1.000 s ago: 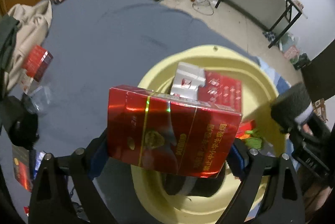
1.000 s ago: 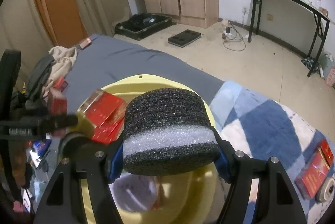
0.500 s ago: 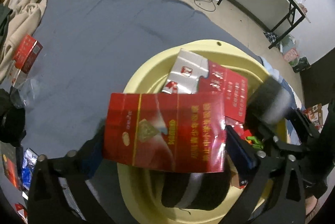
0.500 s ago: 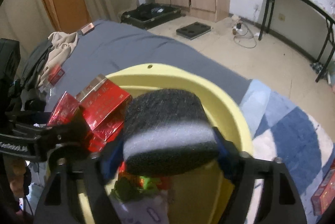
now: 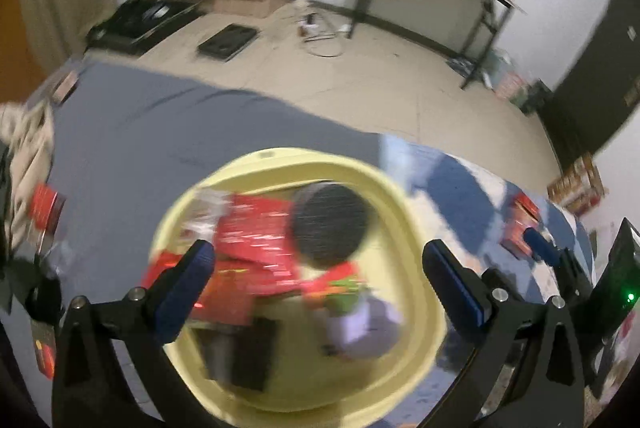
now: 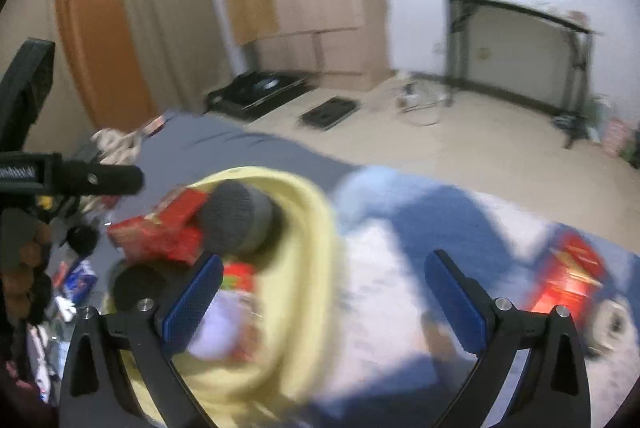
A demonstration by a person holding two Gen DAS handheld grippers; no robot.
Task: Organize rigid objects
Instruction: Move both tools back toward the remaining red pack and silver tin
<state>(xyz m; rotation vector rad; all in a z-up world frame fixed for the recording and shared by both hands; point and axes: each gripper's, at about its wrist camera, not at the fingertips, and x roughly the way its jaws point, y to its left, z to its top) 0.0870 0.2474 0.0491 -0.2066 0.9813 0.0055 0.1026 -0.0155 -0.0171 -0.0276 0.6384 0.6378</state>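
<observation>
A yellow basin [image 5: 420,228] sits on the bed and holds several red cartons [image 5: 256,228] and a black foam roll [image 5: 332,224]. My left gripper [image 5: 318,248] hovers above the basin, open, with nothing between its fingers. In the right wrist view the foam roll [image 6: 236,220] lies against a red carton [image 6: 160,232] inside the basin's rim [image 6: 312,248]. My right gripper [image 6: 324,260] stands off to the basin's right over the blanket. Its jaws are opening and nothing is between them. Both views are motion-blurred.
Another red carton [image 6: 572,276] and a white roll [image 6: 612,324] lie on the blue-and-white checked blanket [image 6: 440,228]. A grey sheet [image 5: 160,131] carries clothes [image 5: 24,131] and a red box [image 5: 46,205] at the left. The left gripper's body [image 6: 80,179] reaches in from the left.
The left gripper let go of the red carton and the right let go of the foam roll; both now lie in the basin. Both grippers opened wide and pulled away.
</observation>
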